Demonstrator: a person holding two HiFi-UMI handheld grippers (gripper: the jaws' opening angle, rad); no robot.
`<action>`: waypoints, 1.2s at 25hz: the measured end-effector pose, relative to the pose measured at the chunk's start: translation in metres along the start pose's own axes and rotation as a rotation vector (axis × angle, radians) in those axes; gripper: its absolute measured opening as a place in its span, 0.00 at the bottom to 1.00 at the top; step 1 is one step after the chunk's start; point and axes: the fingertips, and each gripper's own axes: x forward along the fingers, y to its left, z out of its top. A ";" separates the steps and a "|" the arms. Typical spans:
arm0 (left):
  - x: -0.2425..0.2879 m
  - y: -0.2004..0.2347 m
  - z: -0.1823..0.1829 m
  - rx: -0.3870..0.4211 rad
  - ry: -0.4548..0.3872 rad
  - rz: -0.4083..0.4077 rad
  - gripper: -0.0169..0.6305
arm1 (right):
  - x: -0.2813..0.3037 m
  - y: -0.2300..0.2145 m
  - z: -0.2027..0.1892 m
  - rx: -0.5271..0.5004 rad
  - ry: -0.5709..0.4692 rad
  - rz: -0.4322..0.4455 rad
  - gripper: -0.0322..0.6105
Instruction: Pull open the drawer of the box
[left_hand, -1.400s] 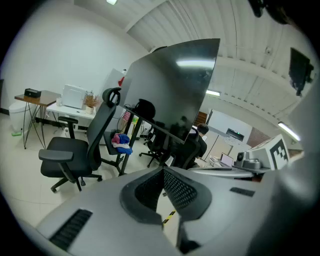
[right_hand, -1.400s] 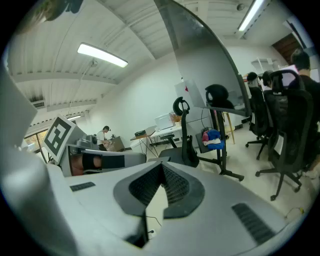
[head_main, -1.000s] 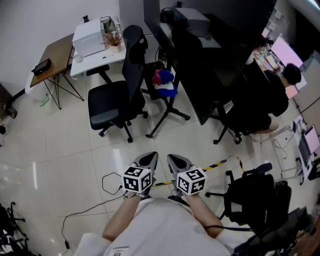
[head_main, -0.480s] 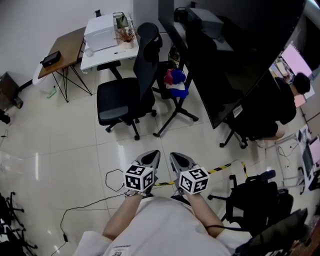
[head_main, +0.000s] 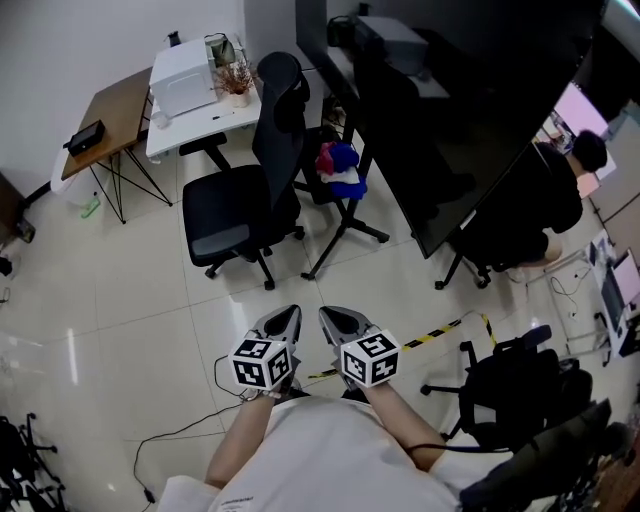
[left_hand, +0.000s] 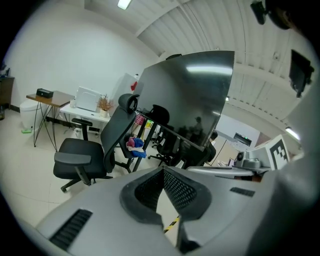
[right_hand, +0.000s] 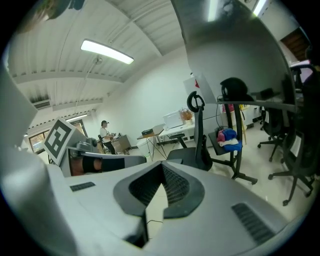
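Observation:
No drawer can be made out in any view. A white box (head_main: 181, 76) stands on a white desk (head_main: 200, 115) at the far left of the room, also seen small in the left gripper view as the white box (left_hand: 87, 98). My left gripper (head_main: 287, 319) and right gripper (head_main: 332, 319) are held side by side close to the person's body, over bare floor tiles and far from the desk. Both are shut with nothing between their tips, which meet in the left gripper view (left_hand: 163, 170) and the right gripper view (right_hand: 162, 166).
A black office chair (head_main: 236, 200) stands between me and the desk. Beside it a second chair holds a red and blue cloth (head_main: 338, 168). A large black screen (head_main: 440, 120) fills the right. A wooden side table (head_main: 105, 108), floor cable (head_main: 190, 420), yellow-black tape (head_main: 440, 333) and a seated person (head_main: 560, 195) are around.
The head view has swung slightly, so the room sits a little differently in frame. Both grippers stay shut and side by side, now a little lower and further left in the picture.

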 end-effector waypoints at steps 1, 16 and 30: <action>-0.001 0.002 0.000 0.006 0.005 -0.006 0.03 | 0.002 0.002 0.000 0.003 -0.001 -0.006 0.03; -0.017 0.035 0.002 0.016 0.035 -0.058 0.03 | 0.029 0.032 -0.009 0.027 0.015 -0.046 0.03; -0.055 0.132 0.020 -0.123 -0.063 0.180 0.03 | 0.126 0.081 0.002 -0.056 0.123 0.201 0.03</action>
